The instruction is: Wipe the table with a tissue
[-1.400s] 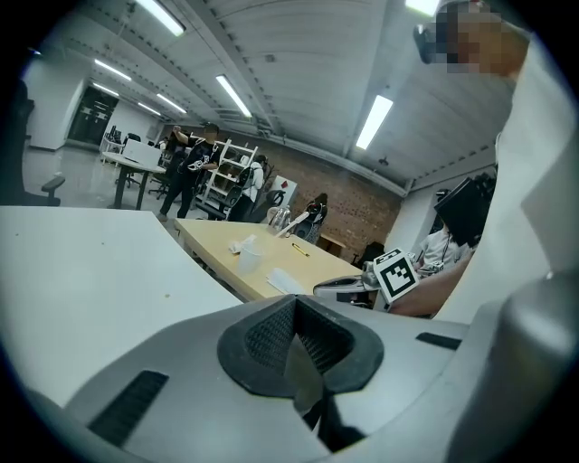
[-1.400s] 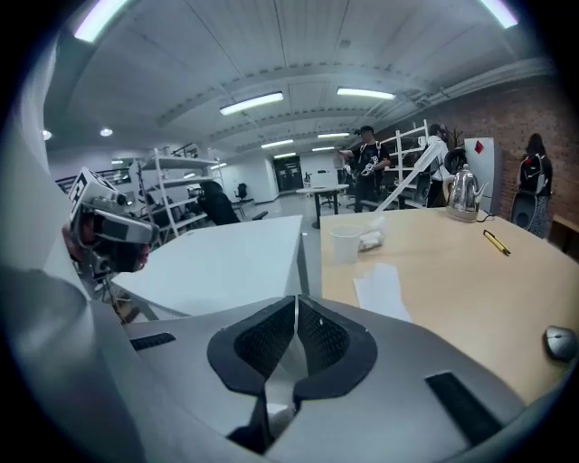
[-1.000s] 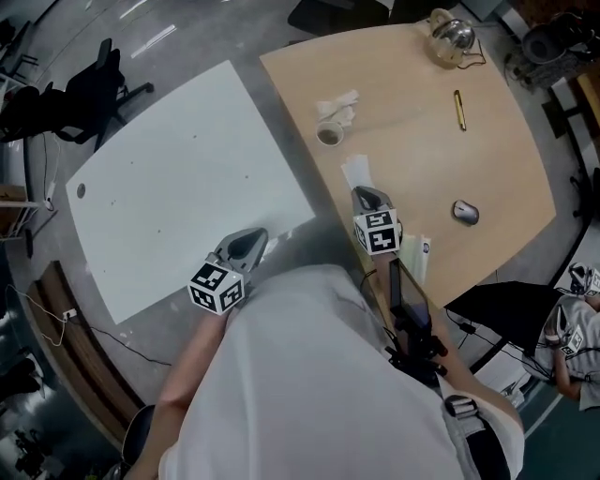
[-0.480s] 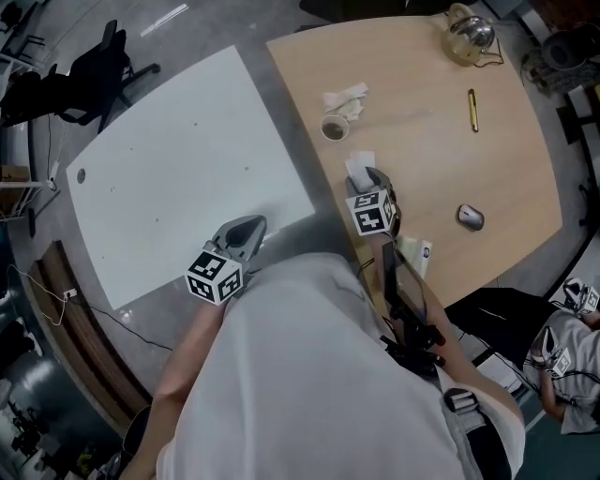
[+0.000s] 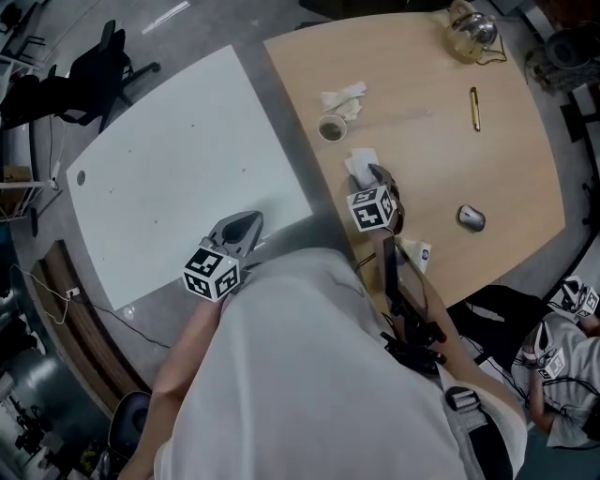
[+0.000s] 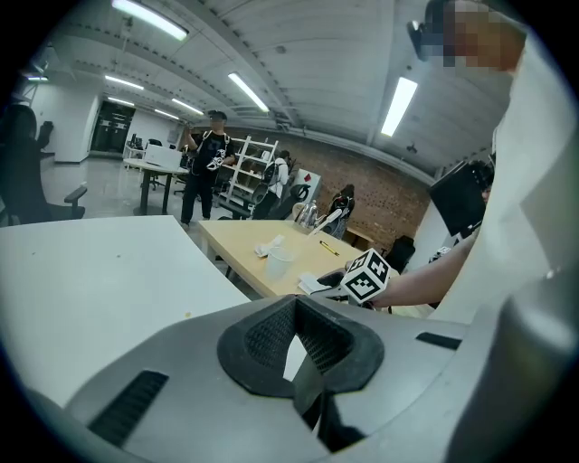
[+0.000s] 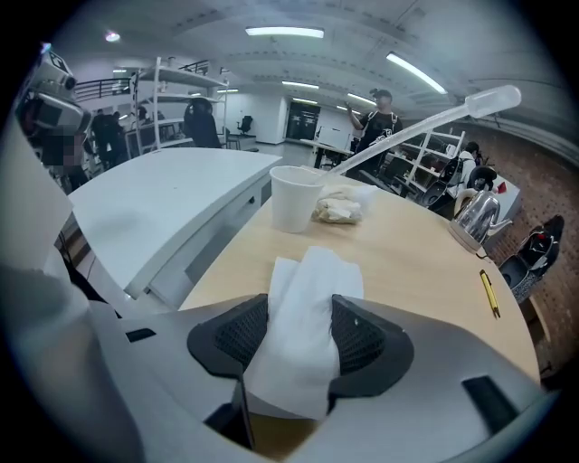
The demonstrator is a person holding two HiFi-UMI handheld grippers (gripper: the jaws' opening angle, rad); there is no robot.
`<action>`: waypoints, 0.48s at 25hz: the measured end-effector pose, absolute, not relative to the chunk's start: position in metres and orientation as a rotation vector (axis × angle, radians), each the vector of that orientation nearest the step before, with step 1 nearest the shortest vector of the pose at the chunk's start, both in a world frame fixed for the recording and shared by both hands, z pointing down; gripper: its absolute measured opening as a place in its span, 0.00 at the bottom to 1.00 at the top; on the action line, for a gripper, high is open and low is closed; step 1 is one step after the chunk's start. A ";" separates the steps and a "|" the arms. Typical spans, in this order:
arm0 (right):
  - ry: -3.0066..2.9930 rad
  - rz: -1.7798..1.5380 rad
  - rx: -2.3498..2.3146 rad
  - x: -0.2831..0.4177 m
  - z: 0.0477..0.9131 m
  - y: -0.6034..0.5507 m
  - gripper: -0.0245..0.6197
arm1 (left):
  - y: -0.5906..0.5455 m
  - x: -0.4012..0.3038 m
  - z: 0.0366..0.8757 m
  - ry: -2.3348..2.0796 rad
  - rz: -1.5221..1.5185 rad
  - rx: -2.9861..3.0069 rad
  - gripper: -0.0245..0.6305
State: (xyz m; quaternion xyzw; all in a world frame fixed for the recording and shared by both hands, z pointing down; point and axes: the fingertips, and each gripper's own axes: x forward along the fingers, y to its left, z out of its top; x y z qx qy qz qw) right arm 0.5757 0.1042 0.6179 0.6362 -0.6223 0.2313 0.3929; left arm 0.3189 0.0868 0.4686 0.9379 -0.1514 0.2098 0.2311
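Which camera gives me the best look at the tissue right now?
Right gripper view: the tissue lies large between the fingers of the right gripper, which have just been opening. Head view shows a small white patch by that gripper; left gripper view, a distant sliver.

a paper cup [image 5: 330, 128] stands upright, and a crumpled white wad [image 5: 343, 97] lies just beside it. a yellow pen [image 5: 475, 109] lies between a shiny kettle [image 5: 470, 30] and a grey mouse [image 5: 471, 218]. a black office chair [image 5: 89, 80] stands on the grey floor [image 5: 234, 28]. far behind, a person [image 7: 378, 113] stands near white shelves [image 7: 434, 149].
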 end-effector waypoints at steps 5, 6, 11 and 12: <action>-1.580 0.563 1.607 0.574 0.619 0.102 0.34 | 0.086 0.325 0.469 -0.394 0.602 2.591 0.04; -1.574 0.554 1.610 0.576 0.618 0.102 0.34 | 0.085 0.325 0.468 -0.392 0.606 2.593 0.04; -1.573 0.604 1.646 0.592 0.618 0.105 0.19 | 0.080 0.325 0.464 -0.393 0.608 2.606 0.04; -1.585 0.622 1.641 0.592 0.618 0.105 0.19 | 0.078 0.324 0.464 -0.395 0.608 2.606 0.04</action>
